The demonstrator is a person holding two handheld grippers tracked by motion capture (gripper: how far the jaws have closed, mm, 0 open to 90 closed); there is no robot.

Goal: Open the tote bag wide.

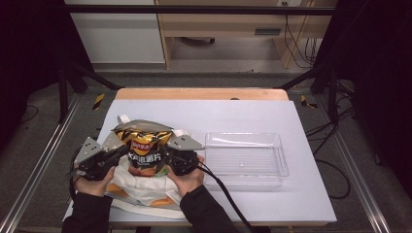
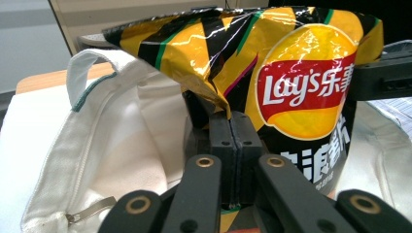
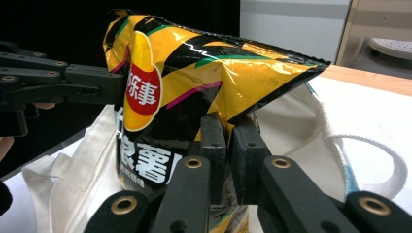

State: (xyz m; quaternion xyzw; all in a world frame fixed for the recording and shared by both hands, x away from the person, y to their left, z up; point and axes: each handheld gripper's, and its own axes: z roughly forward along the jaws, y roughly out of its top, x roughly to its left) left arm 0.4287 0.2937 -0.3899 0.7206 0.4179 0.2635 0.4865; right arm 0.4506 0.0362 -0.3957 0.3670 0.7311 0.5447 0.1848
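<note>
A yellow and black crisp bag (image 1: 144,145) stands upright over a white cloth bag (image 1: 141,191) at the near left of the table (image 1: 252,109), held from both sides. The left gripper (image 1: 121,151) comes in from the left with its jaws pressed together on a side edge of the crisp bag; in the left gripper view the two black jaws meet with only a thin seam of foil (image 2: 228,109) between them. The right gripper (image 1: 167,156) pinches the opposite side in the same way, its jaws nearly closed on a fold of the crisp bag (image 3: 214,92).

The lower end of the crisp bag is hidden: in the high view the hands and grippers cover it, and in both gripper views the jaws stand in front of it, so whether it sits inside the cloth bag's mouth or just rests on it cannot be told. The print on its front is cut off by the jaws in both gripper views.

The cloth bag lies crumpled under the person's hands, a handle loop (image 2: 92,65) standing up on one side and a zip pull (image 2: 90,209) low at its edge; its near part is covered by the dark sleeves. A clear plastic tray (image 1: 245,158) sits just to the right of the right gripper, apart from both bags
</note>
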